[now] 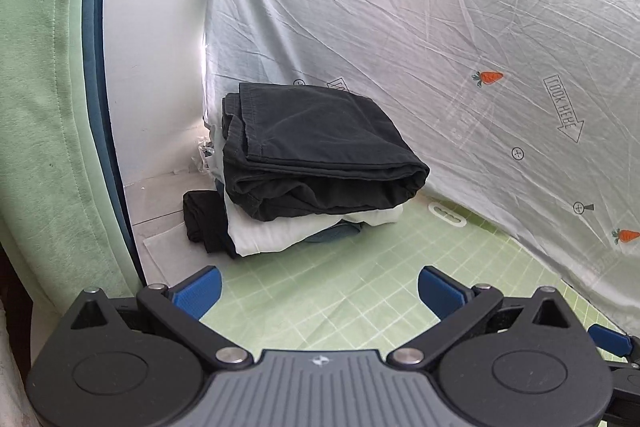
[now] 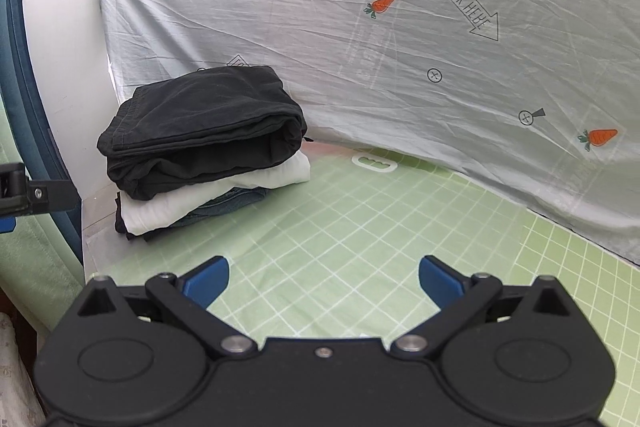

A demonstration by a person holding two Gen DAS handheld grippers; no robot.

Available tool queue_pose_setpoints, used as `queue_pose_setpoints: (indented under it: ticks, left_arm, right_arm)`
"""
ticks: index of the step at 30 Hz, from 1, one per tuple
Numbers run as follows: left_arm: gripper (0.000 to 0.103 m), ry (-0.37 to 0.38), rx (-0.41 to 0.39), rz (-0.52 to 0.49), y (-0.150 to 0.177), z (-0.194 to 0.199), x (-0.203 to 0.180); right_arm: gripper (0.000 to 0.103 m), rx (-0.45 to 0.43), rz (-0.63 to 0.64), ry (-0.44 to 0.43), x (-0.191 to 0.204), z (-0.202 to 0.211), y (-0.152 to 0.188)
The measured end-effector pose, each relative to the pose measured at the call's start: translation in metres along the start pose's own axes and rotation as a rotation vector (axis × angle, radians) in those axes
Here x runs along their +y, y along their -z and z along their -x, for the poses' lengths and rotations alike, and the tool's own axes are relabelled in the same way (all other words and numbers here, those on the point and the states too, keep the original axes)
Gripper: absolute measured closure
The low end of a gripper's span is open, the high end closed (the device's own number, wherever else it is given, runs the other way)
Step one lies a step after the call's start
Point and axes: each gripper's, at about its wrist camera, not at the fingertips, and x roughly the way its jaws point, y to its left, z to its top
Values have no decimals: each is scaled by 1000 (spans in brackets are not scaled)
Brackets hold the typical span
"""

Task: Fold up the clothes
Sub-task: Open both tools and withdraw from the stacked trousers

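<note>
both the left gripper (image 1: pixel 319 291) and right gripper (image 2: pixel 324 281) hover wide open and empty above a green grid mat (image 2: pixel 360 227); folded clothes (image 2: pixel 200 143) sit stacked at its far-left corner, against a carrot-print sheet (image 2: pixel 400 27).

Folded shorts (image 1: pixel 316 143) atop folded shirt (image 1: pixel 280 231), atop jeans (image 2: pixel 228 205); stack on cutting mat's (image 2: pixel 360 227) far-left corner, before draped sheet (image 2: pixel 400 47).

Left tongs (image 1: pixel 320 293): black linkages, silver pivots, blue ribbed pads (image 1: pixel 200 291), grey grooved plate with small emblem. Right tongs (image 2: pixel 324 283): same, plain black plate, one screw.
</note>
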Motion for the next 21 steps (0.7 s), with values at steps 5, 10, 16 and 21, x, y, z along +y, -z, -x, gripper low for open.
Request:
queue_pose_setpoints:
  ticks: [5, 10, 16, 21]
  left_arm:
    - [0, 13, 30, -23, 18, 4, -6]
    - [0, 27, 31, -46, 21, 6, -9]
    - [0, 34, 32, -52, 18, 4, -10]
    - [0, 39, 25, -57, 17, 5, -11]
  right_arm:
    - [1, -1, 9, 15, -4, 11, 15]
    - [1, 9, -34, 30, -12, 15, 26]
    - [1, -4, -41, 50, -12, 19, 28]
    - [1, -6, -53, 57, -13, 20, 29]
